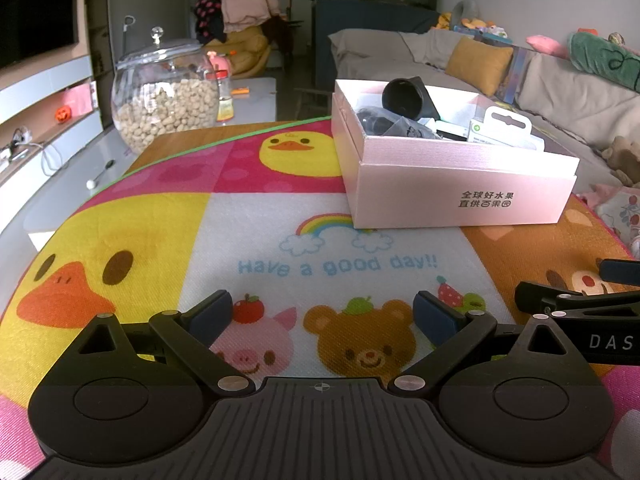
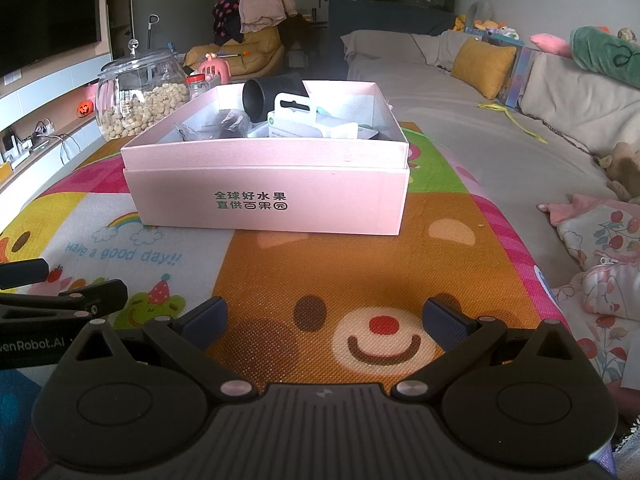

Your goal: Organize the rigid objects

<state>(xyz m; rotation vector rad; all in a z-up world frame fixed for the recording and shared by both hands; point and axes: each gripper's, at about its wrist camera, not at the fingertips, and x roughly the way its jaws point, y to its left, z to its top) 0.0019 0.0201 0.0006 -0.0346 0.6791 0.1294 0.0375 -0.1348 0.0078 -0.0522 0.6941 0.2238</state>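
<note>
A pink cardboard box (image 1: 460,196) (image 2: 268,204) with dark printed characters stands on the cartoon mat (image 1: 240,236) (image 2: 320,264). Inside it lie a black cup on its side (image 1: 406,98) (image 2: 268,96), a white packaged item (image 1: 504,128) (image 2: 296,118) and dark bagged pieces (image 1: 384,122) (image 2: 224,122). My left gripper (image 1: 323,314) is open and empty, low over the mat in front of the box. My right gripper (image 2: 325,318) is open and empty, also in front of the box. Each gripper shows at the edge of the other's view.
A glass jar of nuts (image 1: 164,96) (image 2: 140,94) stands at the mat's far left. A grey sofa (image 1: 520,80) (image 2: 480,112) with cushions runs along the right. A white cabinet (image 1: 36,152) lies to the left.
</note>
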